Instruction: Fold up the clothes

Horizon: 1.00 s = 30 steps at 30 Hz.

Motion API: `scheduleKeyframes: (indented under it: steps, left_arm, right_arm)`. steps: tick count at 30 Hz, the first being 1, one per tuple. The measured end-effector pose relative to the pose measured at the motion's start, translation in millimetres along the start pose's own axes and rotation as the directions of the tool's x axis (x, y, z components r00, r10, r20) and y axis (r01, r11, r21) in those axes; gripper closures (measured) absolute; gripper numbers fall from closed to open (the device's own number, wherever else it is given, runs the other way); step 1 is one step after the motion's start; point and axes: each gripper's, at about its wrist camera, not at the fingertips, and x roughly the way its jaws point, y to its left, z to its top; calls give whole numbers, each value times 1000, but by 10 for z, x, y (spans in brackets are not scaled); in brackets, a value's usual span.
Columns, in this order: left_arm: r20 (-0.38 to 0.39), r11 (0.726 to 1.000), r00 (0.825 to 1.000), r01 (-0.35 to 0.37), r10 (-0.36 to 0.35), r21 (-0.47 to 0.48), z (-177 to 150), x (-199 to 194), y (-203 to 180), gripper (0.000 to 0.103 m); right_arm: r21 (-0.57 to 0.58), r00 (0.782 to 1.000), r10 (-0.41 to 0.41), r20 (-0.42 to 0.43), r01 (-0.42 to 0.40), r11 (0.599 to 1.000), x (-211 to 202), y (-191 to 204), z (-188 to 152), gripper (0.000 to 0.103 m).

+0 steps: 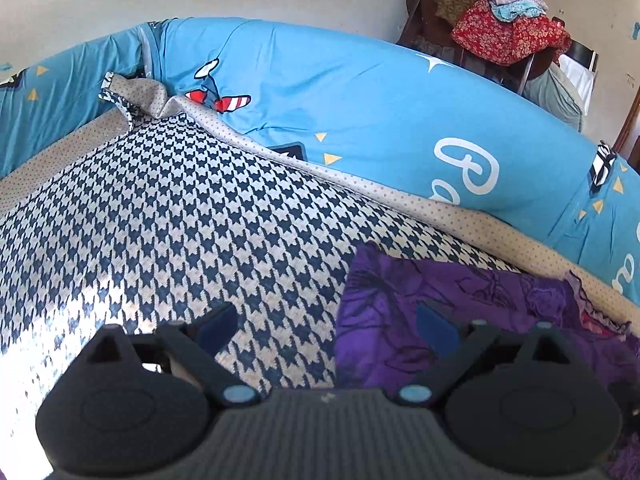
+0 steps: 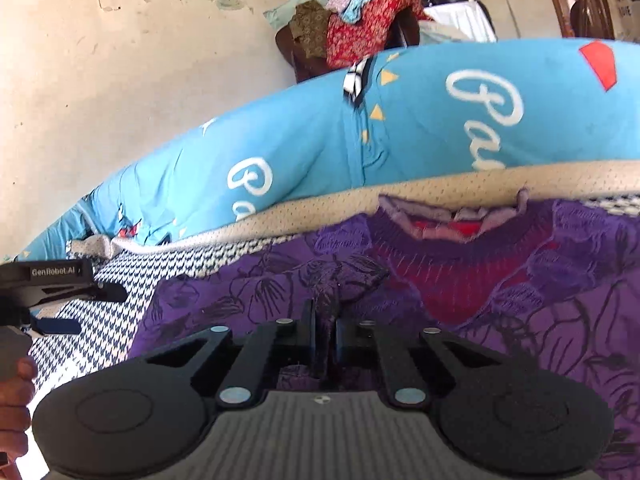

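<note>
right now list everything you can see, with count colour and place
purple floral garment: one, purple with red, on the houndstooth cloth
navy-and-white houndstooth cloth: one, spread over the bed
sky-blue printed bedding roll: one, blue with white lettering, behind the cloth
pile of clothes: one heap, red, pink, pale blue, brown, on dark furniture by the wall
left tongs: black, open, over the garment's left edge
right tongs: black, shut on a garment fold
hand: one, gripping the left tongs' handle
</note>
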Motion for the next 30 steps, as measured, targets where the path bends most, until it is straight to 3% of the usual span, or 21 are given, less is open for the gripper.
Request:
scheduleKeyframes:
  steps: [7, 10, 13, 16, 19, 30]
  left_arm:
    - [-1, 997, 1000, 25, -25, 69, -97, -3, -181, 5]
    - [-13, 993, 1000, 21, -19, 115, -176, 34, -300, 5]
    - [-26, 988, 1000, 21, -17, 154, -250, 76, -403, 5]
    - [-38, 981, 999, 22, -15, 194, -324, 118, -506, 4]
    - [-57, 976, 998, 18, -5, 216, -384, 174, -582, 4]
    - [-70, 961, 997, 8, 12, 276, -498, 247, -728, 3]
  right_arm:
    - [28, 977, -155, 149, 152, 988, -510, -305, 360, 94]
    - [52, 962, -254, 98, 250, 967, -554, -569, 323, 93]
    - [67, 943, -333, 4, 332, 941, -480, -781, 215, 87]
    - [104, 941, -336, -33, 338, 935, -528, -903, 157, 83]
    - [81, 936, -351, -9, 351, 933, -592, -913, 158, 72]
    - [69, 929, -369, -33, 370, 927, -648, -1039, 115, 69]
